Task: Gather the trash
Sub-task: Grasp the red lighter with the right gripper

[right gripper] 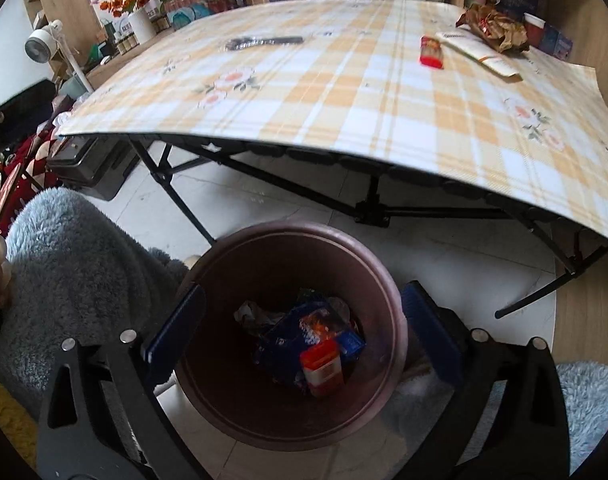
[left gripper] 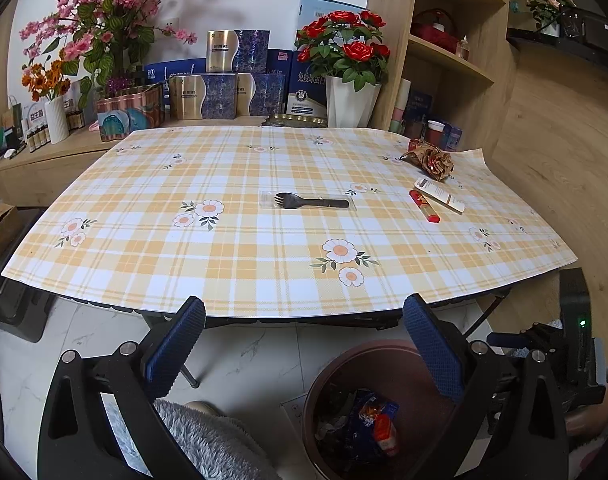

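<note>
Both fingers [right gripper: 432, 332] of the right gripper [right gripper: 304, 330] stand spread as wide as they go over the mouth of the brown bin [right gripper: 288, 236], with nothing between them; a red-capped packet [right gripper: 322, 368] lies on blue wrappers [right gripper: 288, 340] at the bottom, so the drop looks complete. The left gripper [left gripper: 304, 346] is likewise wide open and empty, held near the front edge of the table [left gripper: 264, 296] with the checked cloth. Four pieces of trash remain on the cloth: a black fork in its clear sleeve [left gripper: 310, 201] near the middle, and, toward the far right corner, a red lighter-like stick [left gripper: 424, 206] just beside a white tube [left gripper: 440, 194], with crumpled brown paper [left gripper: 430, 160] behind them. To do this step well, I judge the right gripper should lift clear of the rim before swinging back, so a finger does not tip the bin. The red stick seems the nearest pick for it; it lies close to the tube, so the pads should straddle it across its narrow width and come down flat on the cloth without dragging the tube along.
</note>
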Motion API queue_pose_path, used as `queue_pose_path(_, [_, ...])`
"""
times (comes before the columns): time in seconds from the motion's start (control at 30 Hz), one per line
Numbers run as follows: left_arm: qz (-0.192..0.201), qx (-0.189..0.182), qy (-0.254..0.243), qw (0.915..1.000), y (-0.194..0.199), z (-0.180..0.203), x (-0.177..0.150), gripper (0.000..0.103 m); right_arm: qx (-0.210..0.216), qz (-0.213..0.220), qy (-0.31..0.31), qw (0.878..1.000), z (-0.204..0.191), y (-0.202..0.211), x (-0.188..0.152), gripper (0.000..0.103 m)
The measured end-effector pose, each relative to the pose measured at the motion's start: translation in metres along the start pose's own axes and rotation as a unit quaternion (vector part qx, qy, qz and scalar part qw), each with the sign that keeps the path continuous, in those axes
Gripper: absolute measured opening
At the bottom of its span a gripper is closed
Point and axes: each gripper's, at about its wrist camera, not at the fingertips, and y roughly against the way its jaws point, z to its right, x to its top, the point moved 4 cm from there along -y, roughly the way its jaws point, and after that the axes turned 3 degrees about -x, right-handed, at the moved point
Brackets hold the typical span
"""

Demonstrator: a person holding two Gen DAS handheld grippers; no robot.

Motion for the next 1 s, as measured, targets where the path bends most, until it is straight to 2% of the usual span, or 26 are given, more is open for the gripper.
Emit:
queue_pose_path(0.77, [-0.006, 0.006, 0.001, 1.0, -0.002, -0.002, -0.002, 0.097, -0.003, 0.093, -0.063, 0.994, 0.03, 0.041, 0.021, 0.097])
queue_pose_path(1.0, [-0.015, 0.007, -0.003, 0.9999, -0.008, 0.001, -0.002, 0.097, -0.008, 0.11, -0.069, 0.992, 0.047, 0.051, 0.04, 0.097])
